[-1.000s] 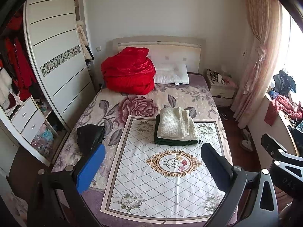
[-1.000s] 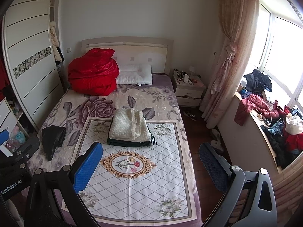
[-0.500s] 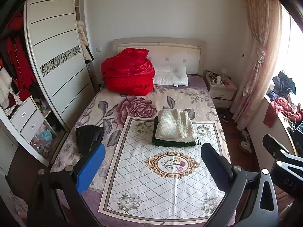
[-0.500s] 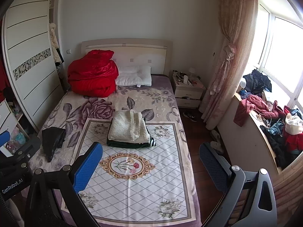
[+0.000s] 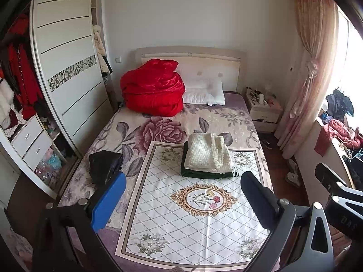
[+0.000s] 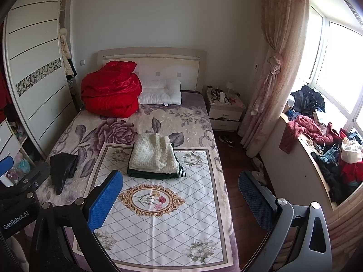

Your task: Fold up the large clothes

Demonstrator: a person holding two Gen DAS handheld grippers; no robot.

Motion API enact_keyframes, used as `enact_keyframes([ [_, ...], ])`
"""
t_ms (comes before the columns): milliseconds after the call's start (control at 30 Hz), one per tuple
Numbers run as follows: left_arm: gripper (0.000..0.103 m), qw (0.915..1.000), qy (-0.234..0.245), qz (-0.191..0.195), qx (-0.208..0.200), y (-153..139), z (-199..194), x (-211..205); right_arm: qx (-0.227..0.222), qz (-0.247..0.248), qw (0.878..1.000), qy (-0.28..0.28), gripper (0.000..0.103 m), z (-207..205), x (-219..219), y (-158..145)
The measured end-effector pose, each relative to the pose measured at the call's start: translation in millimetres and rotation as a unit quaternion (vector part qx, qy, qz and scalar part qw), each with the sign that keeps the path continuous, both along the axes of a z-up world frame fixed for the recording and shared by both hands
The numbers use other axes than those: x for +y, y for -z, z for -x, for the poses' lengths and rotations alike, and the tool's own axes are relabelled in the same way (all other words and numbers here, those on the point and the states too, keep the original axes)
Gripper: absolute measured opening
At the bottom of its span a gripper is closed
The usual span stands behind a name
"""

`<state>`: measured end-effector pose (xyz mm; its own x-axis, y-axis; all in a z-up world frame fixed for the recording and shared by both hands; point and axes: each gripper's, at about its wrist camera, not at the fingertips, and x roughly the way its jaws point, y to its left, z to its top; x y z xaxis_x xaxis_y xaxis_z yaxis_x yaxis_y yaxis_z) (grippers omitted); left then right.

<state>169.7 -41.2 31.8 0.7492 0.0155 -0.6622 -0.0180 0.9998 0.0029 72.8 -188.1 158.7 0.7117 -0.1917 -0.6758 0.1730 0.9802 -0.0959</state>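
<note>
A folded cream knit garment (image 5: 208, 154) lies on a folded dark green garment (image 5: 205, 173) at the far end of a white diamond-pattern mat (image 5: 192, 222) on the bed; both also show in the right wrist view, cream (image 6: 153, 155) over green (image 6: 156, 174). A black garment (image 5: 104, 165) lies crumpled on the bed's left side, also in the right wrist view (image 6: 63, 167). My left gripper (image 5: 181, 200) is open and empty, high above the mat's near end. My right gripper (image 6: 181, 200) is open and empty over the bed's right edge.
A red quilt (image 5: 154, 90) and white pillow (image 5: 204, 93) lie at the headboard. A wardrobe (image 5: 65, 74) stands left of the bed, a nightstand (image 6: 224, 111) right of it. A windowsill (image 6: 317, 149) at right holds a heap of clothes.
Both grippers have drawn back slightly and risen; the bed and garments sit a bit smaller and lower in view. Nothing on the bed moved.
</note>
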Motion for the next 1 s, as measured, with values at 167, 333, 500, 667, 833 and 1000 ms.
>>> enact_keyframes([
  [167,0.103,1.0,0.001,0.0,0.0,-1.4,-2.5,-2.2,0.0,0.0,1.0,0.0,0.103,-1.1,0.3,0.0],
  [333,0.103,1.0,0.001,0.001,0.0,-0.5,-2.2,-3.1,0.0,0.001,1.0,0.001,0.103,1.5,-0.2,1.2],
  [500,0.103,1.0,0.001,0.0,-0.001,-2.2,-5.4,-5.9,0.0,-0.001,1.0,0.002,0.103,3.4,-1.8,0.1],
  [667,0.103,1.0,0.001,0.0,-0.003,-2.7,-6.6,-6.1,-0.001,-0.003,1.0,0.002,0.103,3.3,-2.9,-1.2],
  [833,0.103,1.0,0.001,-0.001,-0.002,-2.6,-6.2,-5.4,-0.001,-0.003,1.0,0.003,0.103,3.7,-3.5,-3.6],
  [1000,0.103,1.0,0.0,-0.002,-0.002,-4.1,-9.0,-5.5,-0.002,-0.003,1.0,0.004,0.103,5.7,-4.1,-5.5],
])
